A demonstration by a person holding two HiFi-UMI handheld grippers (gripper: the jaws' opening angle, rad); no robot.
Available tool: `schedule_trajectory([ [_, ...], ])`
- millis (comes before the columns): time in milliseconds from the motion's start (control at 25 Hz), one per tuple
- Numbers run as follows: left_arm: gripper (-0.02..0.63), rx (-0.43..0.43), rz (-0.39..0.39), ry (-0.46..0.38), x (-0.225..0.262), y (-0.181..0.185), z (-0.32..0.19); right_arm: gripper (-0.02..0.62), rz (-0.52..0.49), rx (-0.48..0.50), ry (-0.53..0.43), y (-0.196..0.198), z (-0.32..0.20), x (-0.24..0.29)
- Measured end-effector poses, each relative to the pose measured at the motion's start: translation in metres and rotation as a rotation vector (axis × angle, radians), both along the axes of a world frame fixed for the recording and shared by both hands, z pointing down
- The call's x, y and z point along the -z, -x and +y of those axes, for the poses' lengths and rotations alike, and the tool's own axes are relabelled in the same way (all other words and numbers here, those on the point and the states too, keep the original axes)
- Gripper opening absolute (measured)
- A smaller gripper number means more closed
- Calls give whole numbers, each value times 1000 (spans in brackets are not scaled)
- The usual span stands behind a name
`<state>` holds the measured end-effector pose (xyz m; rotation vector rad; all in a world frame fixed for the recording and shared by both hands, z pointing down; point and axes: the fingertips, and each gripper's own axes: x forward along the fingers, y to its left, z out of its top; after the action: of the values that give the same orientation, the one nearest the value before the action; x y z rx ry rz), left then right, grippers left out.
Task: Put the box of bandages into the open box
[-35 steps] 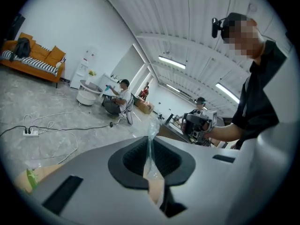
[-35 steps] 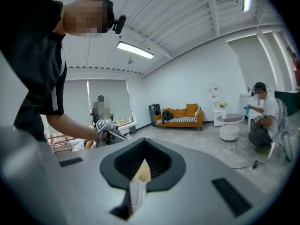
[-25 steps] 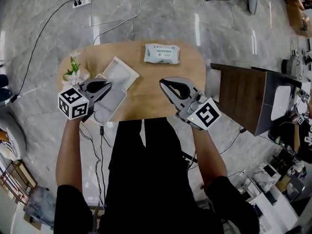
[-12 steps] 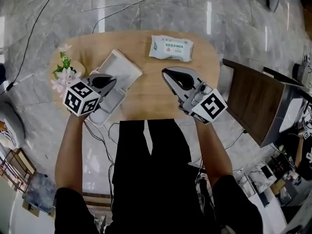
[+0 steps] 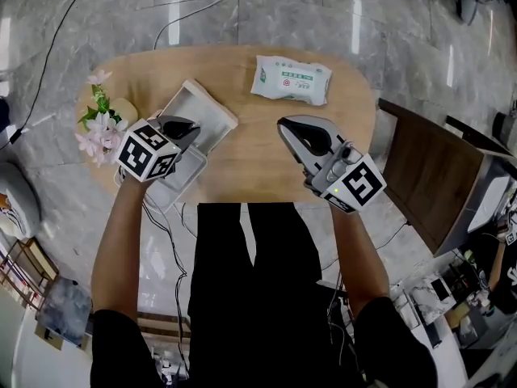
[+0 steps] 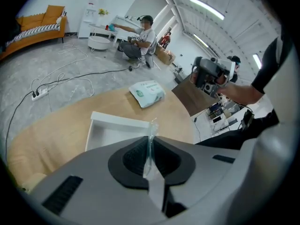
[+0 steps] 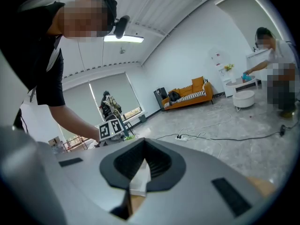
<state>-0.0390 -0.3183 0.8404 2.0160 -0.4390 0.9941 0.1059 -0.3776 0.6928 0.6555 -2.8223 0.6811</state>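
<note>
A white and green bandage pack (image 5: 291, 79) lies flat at the far side of the oval wooden table (image 5: 242, 160); in the left gripper view the pack (image 6: 147, 92) lies beyond the box. The open white box (image 5: 198, 115) sits at the table's left, its tray (image 6: 117, 130) empty. My left gripper (image 5: 182, 128) hovers over the box's near part, jaws shut with nothing held (image 6: 151, 137). My right gripper (image 5: 303, 136) is over the table's middle right, below the pack and apart from it, jaws closed and empty (image 7: 143, 142).
A small vase of pink and white flowers (image 5: 101, 124) stands at the table's left end beside the box. A dark brown side table (image 5: 428, 176) stands to the right. Cables (image 5: 186, 14) trail over the grey floor behind. People sit in the room's background.
The head view has shifted, so the table sits slightly further right in frame. The left gripper has edged further over the white box. Both grippers stay shut.
</note>
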Motion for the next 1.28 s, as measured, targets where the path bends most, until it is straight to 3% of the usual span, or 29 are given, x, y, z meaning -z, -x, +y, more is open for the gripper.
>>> schedule_trajectory([
  [560,26,-10,-101,6,-36,-3,2,11,3,18,4,-3,7,-7],
  [880,31,-27,-225,-64,-52,2,0,11,3,31,6,-1,8,-7],
  [1280,101,-62,-362,-171,-64,11,-1,11,-2,53,8,6,13,-11],
])
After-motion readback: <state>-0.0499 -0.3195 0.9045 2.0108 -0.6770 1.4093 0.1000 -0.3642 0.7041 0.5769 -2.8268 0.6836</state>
